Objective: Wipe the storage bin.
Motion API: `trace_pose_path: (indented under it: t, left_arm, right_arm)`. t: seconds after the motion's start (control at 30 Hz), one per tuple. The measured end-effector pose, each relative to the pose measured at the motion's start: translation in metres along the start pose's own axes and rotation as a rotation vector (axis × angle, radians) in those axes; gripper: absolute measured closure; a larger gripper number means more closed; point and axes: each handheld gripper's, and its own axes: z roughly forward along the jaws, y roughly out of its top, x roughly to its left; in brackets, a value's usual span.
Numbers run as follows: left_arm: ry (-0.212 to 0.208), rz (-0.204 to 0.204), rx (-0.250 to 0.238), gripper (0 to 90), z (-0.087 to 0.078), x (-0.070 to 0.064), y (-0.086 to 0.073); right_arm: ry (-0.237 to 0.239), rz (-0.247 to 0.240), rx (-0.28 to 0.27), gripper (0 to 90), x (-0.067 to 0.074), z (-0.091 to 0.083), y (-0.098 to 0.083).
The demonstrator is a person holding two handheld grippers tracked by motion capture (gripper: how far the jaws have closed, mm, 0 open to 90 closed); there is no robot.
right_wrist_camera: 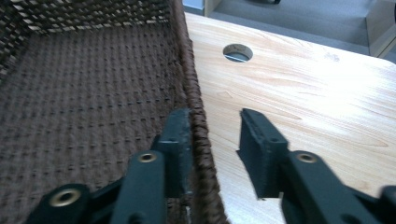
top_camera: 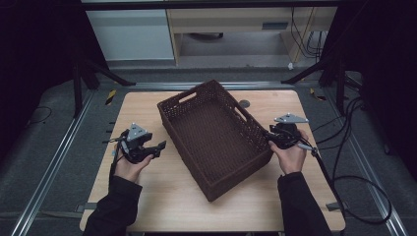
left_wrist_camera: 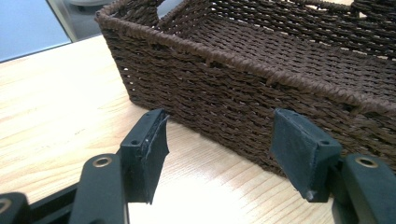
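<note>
Nearest the person, both hands rest on the pale wooden desk [top_camera: 147,196]. The left tongs [top_camera: 160,147] stand wide apart and hold nothing, just short of the dark brown woven rectangular basket [top_camera: 211,135], whose long side wall faces them. The right tongs [right_wrist_camera: 212,140] straddle the opposite long rim, one pad inside against the weave, the other apart over the desk, so the rim is not pinched. The basket lies mid-desk, its long axis skewed from near right to far left; the right hand is nearer.
</note>
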Motion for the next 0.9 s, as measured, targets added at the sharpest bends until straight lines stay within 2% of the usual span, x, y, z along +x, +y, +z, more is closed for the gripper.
trace_pose_path:
  t: [0.07, 0.2, 0.3, 0.33, 0.53, 0.67, 0.9]
  left_arm:
    - [0.002, -0.003, -0.001, 35.4, -0.001, 0.001, 0.000]
    - [0.005, -0.005, -0.007, 35.4, -0.003, 0.001, 0.000]
    - [0.004, -0.003, -0.005, 35.4, -0.003, 0.001, 0.000]
    - [0.004, -0.001, -0.002, 35.4, -0.003, 0.000, 0.000]
    - [0.004, -0.002, 0.003, 35.5, -0.002, 0.002, -0.001]
    - [0.007, -0.001, 0.007, 35.4, -0.003, 0.003, -0.001]
    - [0.011, -0.004, 0.006, 35.5, -0.003, 0.005, -0.002]
  right_arm:
    - [0.010, 0.010, -0.012, 56.0, 0.003, -0.008, 0.000]
    - [0.022, 0.006, -0.031, 54.4, 0.009, -0.023, -0.006]
    - [0.011, -0.010, -0.017, 58.8, 0.012, -0.027, -0.010]
    - [-0.010, -0.021, -0.006, 64.0, 0.012, -0.028, -0.014]
    - [-0.041, -0.029, 0.016, 77.5, 0.005, -0.022, -0.020]
    - [-0.032, -0.019, 0.010, 77.5, 0.001, -0.018, -0.019]
    - [-0.082, 0.012, 0.000, 72.1, -0.008, -0.003, -0.010]
